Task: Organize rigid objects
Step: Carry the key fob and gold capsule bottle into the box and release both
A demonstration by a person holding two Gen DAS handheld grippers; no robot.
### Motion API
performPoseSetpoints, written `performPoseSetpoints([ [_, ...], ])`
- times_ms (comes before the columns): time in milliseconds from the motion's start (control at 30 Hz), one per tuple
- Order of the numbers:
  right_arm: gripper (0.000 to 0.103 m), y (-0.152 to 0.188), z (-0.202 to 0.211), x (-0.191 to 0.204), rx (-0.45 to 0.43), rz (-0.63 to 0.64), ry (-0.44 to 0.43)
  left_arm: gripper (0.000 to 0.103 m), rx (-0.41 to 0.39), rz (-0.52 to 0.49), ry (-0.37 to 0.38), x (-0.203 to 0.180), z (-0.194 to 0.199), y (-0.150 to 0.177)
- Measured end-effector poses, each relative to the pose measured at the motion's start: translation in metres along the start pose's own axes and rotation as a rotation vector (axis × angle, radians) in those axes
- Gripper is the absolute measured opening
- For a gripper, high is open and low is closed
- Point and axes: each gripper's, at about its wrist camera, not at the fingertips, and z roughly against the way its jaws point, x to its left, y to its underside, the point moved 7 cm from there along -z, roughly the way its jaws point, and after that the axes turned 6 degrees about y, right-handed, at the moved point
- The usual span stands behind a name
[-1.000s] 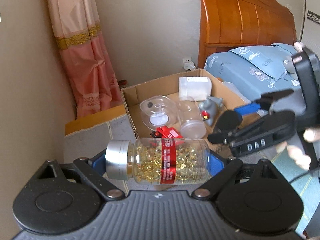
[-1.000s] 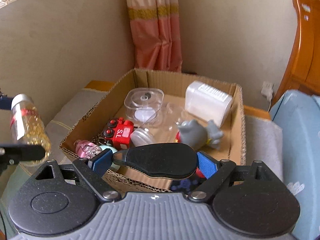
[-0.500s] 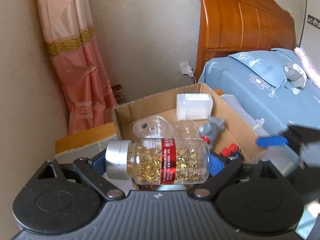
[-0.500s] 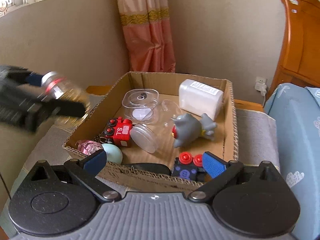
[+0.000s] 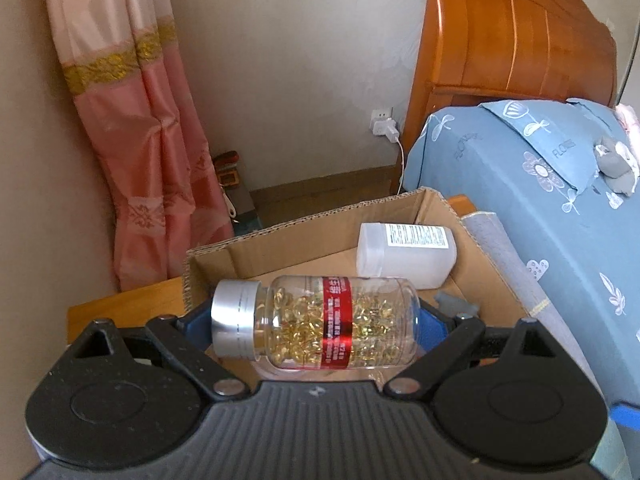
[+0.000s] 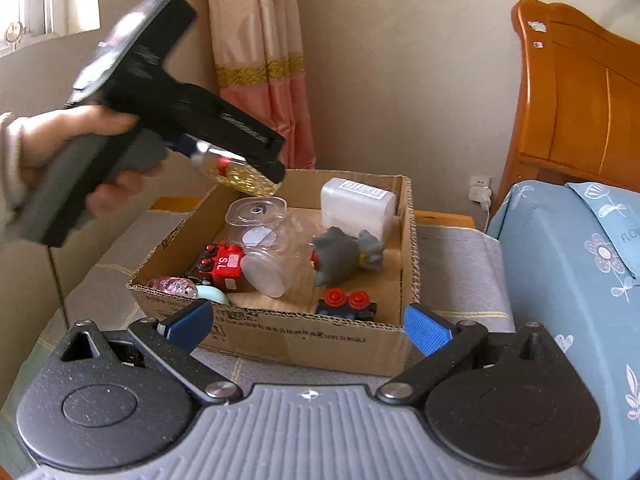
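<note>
My left gripper [image 5: 316, 320] is shut on a clear capsule bottle [image 5: 320, 322] with a silver cap and red label, held sideways above the left rear of the cardboard box [image 5: 280, 240]. In the right wrist view the left gripper [image 6: 240, 168] holds the bottle [image 6: 236, 172] over the box [image 6: 304, 336]. My right gripper [image 6: 308, 326] is open and empty, just in front of the box's near wall.
The box holds a white bottle [image 6: 358, 208], clear round case [image 6: 256, 220], clear jar [image 6: 276, 268], grey toy [image 6: 346, 252], red toy [image 6: 224, 266], black block with red studs [image 6: 346, 306], pink and pale-blue items [image 6: 188, 290]. A blue bed [image 6: 568, 264] stands right.
My left gripper has carried the capsule bottle up and over the box. My right gripper has let go of a black flat object, opened, and drawn back from the box.
</note>
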Motion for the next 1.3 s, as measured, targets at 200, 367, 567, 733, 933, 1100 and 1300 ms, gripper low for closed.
performPoseSetpoints([
  [200, 0.103, 0.002, 0.006, -0.010, -0.014, -0.006, 0.042, 0.094, 0.030, 0.023, -0.015, -0.004, -0.028, -0.009],
  [367, 0.103, 0.004, 0.009, -0.017, -0.017, -0.028, 0.039, 0.096, 0.023, 0.067, -0.035, 0.000, -0.033, -0.012],
  [567, 0.103, 0.004, 0.010, -0.016, -0.019, -0.030, 0.030, 0.096, -0.002, 0.059, -0.047, 0.004, -0.014, -0.010],
  [733, 0.103, 0.003, 0.014, -0.009, -0.027, -0.024, 0.018, 0.097, -0.026, 0.042, -0.059, 0.004, 0.006, -0.007],
  [933, 0.103, 0.001, 0.024, -0.003, -0.039, -0.014, 0.013, 0.097, -0.065, 0.042, -0.067, 0.002, 0.043, 0.004],
  [1100, 0.103, 0.001, 0.029, -0.001, -0.034, -0.016, 0.036, 0.097, -0.112, 0.038, -0.067, -0.004, 0.087, 0.017],
  [1300, 0.103, 0.009, 0.037, -0.001, -0.001, -0.011, 0.092, 0.102, -0.162, -0.018, -0.103, -0.021, 0.141, 0.055],
])
